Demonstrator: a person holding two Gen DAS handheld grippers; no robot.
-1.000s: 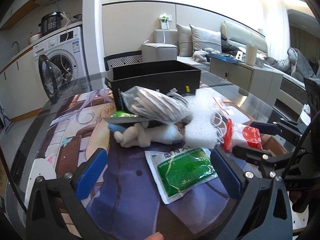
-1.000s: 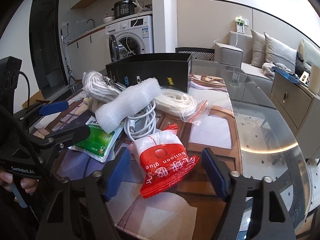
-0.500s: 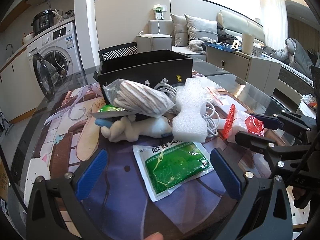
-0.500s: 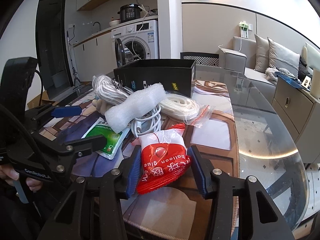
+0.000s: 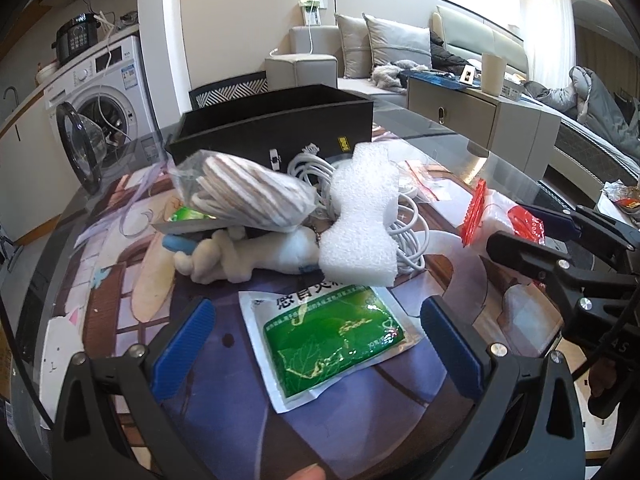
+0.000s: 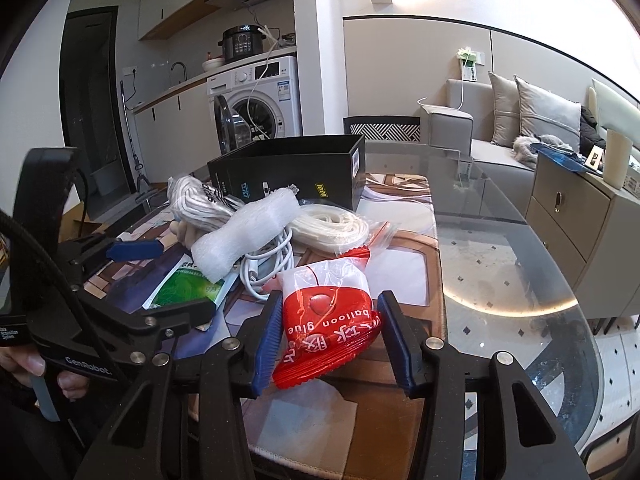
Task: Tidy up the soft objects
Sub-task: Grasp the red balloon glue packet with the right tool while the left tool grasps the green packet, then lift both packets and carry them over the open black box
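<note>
My right gripper (image 6: 329, 337) is shut on the red and white balloon glue packet (image 6: 326, 322) and holds it a little above the table; the packet also shows in the left wrist view (image 5: 502, 220). My left gripper (image 5: 314, 348) is open above a green gel pack (image 5: 334, 338), not touching it. Behind lie a white foam piece (image 5: 362, 222), a cream plush toy (image 5: 248, 258), a bagged rope bundle (image 5: 248, 196), white cables (image 6: 272, 258) and a bagged white cord (image 6: 334, 224). An open black box (image 5: 276, 128) stands at the back.
The pile lies on a printed mat (image 5: 120, 280) over a round glass table (image 6: 516, 280). A washing machine (image 5: 100, 96) stands beyond at the left, a sofa (image 5: 400, 48) and a cabinet (image 5: 480, 116) at the right.
My right gripper closed on the balloon glue packet and lifted it slightly. My left gripper stayed open and shifted a little over the green pack.
</note>
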